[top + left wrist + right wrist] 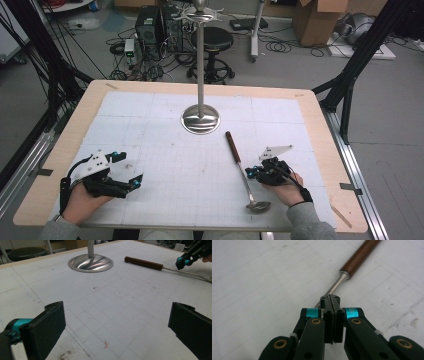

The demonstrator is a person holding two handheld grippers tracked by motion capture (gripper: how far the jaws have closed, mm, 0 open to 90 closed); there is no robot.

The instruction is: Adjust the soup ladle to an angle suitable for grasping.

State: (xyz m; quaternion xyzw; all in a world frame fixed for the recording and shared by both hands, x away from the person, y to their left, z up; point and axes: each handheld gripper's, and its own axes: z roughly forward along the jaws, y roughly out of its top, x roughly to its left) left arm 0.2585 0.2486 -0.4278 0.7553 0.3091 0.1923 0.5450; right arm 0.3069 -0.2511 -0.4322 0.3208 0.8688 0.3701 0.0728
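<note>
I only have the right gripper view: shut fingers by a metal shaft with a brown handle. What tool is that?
Observer: A ladle; its bowl points toward the person.
Operator: What about the other gripper?
Observer: The left gripper is open, with nothing between its fingers, well left of the ladle.
Operator: Anything else on the table?
Observer: A tall metal stand with a round base, beyond the ladle's handle.

White gridded mat (165,145); brown-handled silver ladle (235,148); shiny silver stand (200,119); black tools with teal accents.
</note>
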